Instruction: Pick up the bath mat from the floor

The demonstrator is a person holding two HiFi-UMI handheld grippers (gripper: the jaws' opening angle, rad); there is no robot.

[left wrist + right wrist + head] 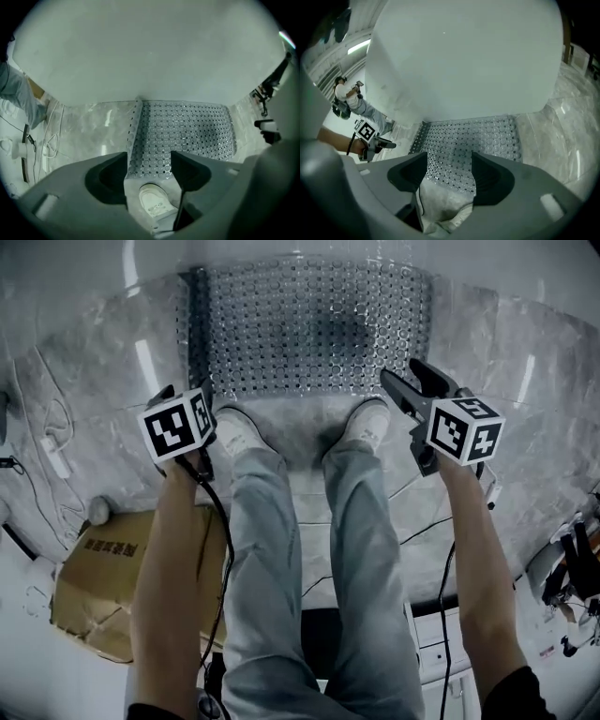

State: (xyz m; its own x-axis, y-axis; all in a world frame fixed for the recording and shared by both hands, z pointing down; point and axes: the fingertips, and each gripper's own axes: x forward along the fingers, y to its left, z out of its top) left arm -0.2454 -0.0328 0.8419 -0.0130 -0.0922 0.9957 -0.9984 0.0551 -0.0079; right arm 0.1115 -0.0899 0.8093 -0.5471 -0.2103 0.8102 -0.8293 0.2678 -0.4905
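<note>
The bath mat is grey and covered in small round bumps; it lies flat on the marble floor against a white wall, its left edge curled up. My left gripper hangs over the mat's near left corner, pointing straight down, jaws open and empty. My right gripper tilts down toward the near right corner, also open and empty. In the left gripper view the mat shows past the left gripper. In the right gripper view the mat lies beyond the right gripper.
The person's white shoes stand at the mat's near edge, between the grippers. A cardboard box and cables lie at the left. White drawers and gear sit at the right.
</note>
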